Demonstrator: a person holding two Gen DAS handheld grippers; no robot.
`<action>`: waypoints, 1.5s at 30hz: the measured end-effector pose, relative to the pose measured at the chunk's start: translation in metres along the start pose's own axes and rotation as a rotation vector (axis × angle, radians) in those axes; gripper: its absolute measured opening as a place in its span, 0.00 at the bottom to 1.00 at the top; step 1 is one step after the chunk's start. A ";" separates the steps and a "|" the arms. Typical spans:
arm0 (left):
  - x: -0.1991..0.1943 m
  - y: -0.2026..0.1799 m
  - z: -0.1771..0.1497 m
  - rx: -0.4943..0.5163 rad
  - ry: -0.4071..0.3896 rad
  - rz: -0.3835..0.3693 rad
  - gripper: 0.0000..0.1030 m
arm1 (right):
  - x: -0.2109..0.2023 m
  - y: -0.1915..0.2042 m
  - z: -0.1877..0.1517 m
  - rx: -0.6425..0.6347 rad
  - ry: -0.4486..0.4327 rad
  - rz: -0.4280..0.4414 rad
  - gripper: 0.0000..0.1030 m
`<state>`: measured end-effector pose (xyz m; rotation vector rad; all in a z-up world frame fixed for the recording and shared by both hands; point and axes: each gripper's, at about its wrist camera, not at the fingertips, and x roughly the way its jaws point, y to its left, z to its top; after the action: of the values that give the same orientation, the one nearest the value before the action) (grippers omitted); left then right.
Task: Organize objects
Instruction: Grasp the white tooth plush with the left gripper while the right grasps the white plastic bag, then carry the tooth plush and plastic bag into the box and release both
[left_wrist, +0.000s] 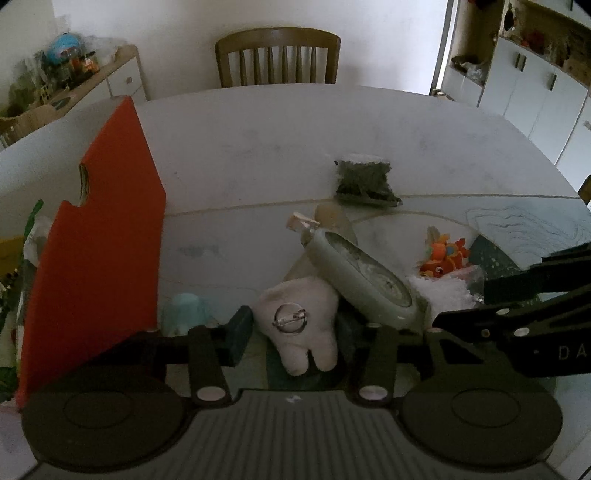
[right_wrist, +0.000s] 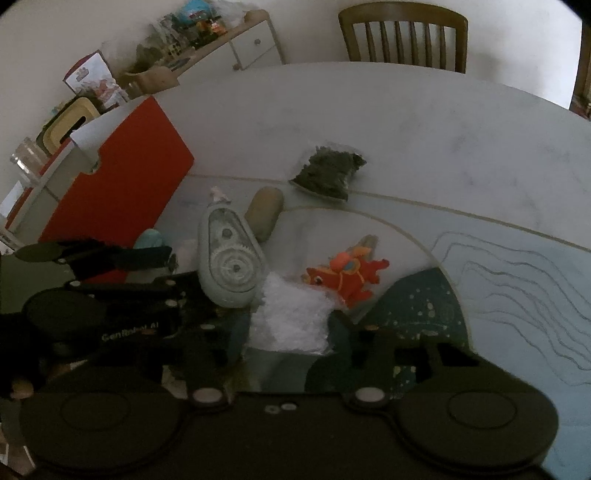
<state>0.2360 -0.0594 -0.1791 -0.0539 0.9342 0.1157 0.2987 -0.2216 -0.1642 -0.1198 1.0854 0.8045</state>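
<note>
A home dining room: wooden chair (left_wrist: 277, 57) at a round table (left_wrist: 258, 125), toy-cluttered sideboard (left_wrist: 74, 77), white cupboards (left_wrist: 535, 85).

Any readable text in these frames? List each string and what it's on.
"GenRobot.AI": white print on the left gripper body, right wrist view; last characters soft.
"DA": white letters on the right gripper body, cut off by the frame edge.
Colourful box by the wall: print too blurred to read.

Wooden chair (left_wrist: 277, 57) at far side of white table (left_wrist: 258, 147). Low sideboard (left_wrist: 122, 74) on left, cluttered with toys. White cupboards (left_wrist: 535, 92) on right. Glass jar (right_wrist: 26, 158) beside left table edge.
</note>
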 end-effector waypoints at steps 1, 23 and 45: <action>0.000 0.000 0.000 -0.001 -0.001 -0.002 0.45 | 0.000 -0.001 -0.001 0.002 -0.001 0.001 0.40; -0.056 0.012 0.011 -0.019 -0.068 -0.116 0.40 | -0.054 0.009 -0.014 0.015 -0.098 -0.064 0.24; -0.145 0.105 0.019 -0.046 -0.148 -0.132 0.41 | -0.096 0.137 0.025 -0.100 -0.217 0.005 0.24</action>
<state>0.1529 0.0355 -0.0511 -0.1478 0.7782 0.0181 0.2088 -0.1619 -0.0333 -0.1117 0.8418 0.8560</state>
